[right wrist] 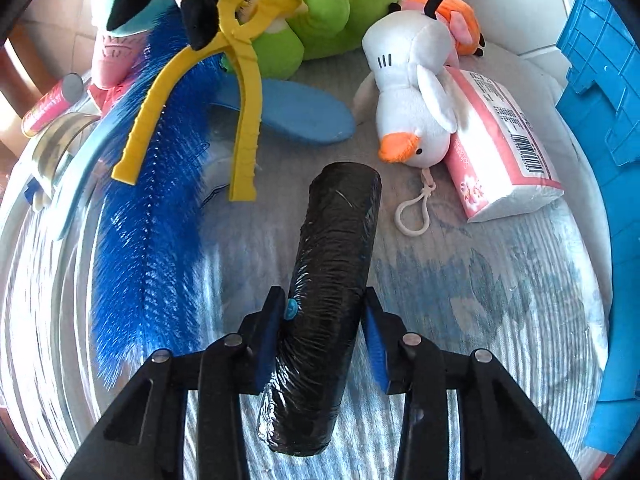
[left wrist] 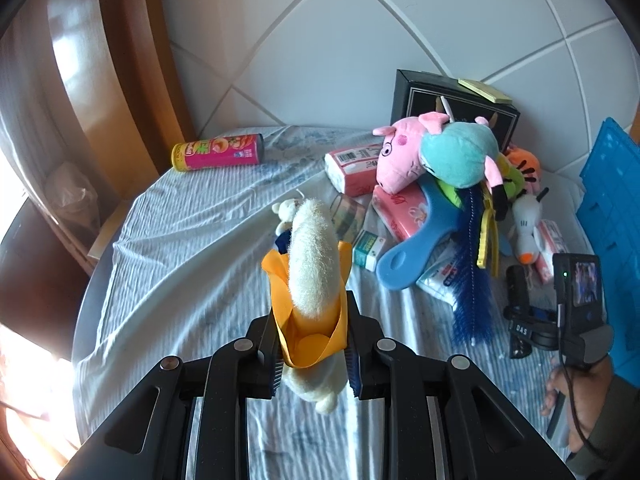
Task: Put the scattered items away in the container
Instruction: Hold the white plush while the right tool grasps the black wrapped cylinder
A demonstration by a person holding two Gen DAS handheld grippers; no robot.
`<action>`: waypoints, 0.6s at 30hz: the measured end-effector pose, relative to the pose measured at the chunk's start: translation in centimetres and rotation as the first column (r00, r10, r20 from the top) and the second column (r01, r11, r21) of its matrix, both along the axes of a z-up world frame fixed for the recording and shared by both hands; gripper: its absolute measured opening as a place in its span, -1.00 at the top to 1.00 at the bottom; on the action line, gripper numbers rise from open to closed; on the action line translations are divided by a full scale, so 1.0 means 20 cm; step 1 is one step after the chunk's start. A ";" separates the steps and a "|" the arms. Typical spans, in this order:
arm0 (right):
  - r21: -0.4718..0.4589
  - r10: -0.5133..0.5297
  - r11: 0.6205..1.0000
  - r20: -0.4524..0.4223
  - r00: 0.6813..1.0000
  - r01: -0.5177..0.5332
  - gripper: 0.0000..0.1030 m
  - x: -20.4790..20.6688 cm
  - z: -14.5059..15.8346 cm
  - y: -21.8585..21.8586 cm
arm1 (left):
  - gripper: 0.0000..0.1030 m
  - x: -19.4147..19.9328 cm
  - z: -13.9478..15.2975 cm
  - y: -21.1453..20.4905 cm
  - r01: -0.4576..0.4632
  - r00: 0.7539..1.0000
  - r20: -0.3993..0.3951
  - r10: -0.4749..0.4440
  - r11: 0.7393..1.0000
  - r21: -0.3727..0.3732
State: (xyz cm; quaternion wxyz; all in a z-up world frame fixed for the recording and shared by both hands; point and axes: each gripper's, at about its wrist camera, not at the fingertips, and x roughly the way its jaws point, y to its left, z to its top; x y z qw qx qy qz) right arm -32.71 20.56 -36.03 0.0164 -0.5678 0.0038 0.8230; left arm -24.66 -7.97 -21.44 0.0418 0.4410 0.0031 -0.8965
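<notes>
Crate (right wrist: pixel 600 120) rightward, roll (right wrist: pixel 328 280) gripped, banana (left wrist: pixel 312 272) gripped

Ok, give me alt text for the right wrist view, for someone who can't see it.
The right claw grips a black plastic-wrapped roll above a striped cloth. Beyond it lie a white duck plush, a pink tissue pack, and a blue bristle brush, with a blue crate at right.

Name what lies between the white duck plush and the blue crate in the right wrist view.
A pink tissue pack lies there on the striped cloth, touching the white duck plush; bare cloth separates it from the blue crate, in the right wrist view.
</notes>
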 end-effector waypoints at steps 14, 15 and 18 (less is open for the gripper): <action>-0.005 0.036 0.999 -0.115 0.993 -0.037 0.28 0.31 0.37 -0.07 | 0.53 0.11 0.13 -0.03 0.035 0.998 -0.055 -0.033 0.999 0.033; -0.006 0.042 0.999 -0.126 0.991 -0.043 0.28 0.33 0.41 -0.08 | 0.53 0.12 0.14 -0.03 0.034 0.998 -0.057 -0.031 0.999 0.038; -0.012 0.057 0.998 -0.160 0.986 -0.059 0.28 0.41 0.53 -0.09 | 0.53 0.16 0.18 -0.04 0.037 0.997 -0.070 -0.034 0.998 0.043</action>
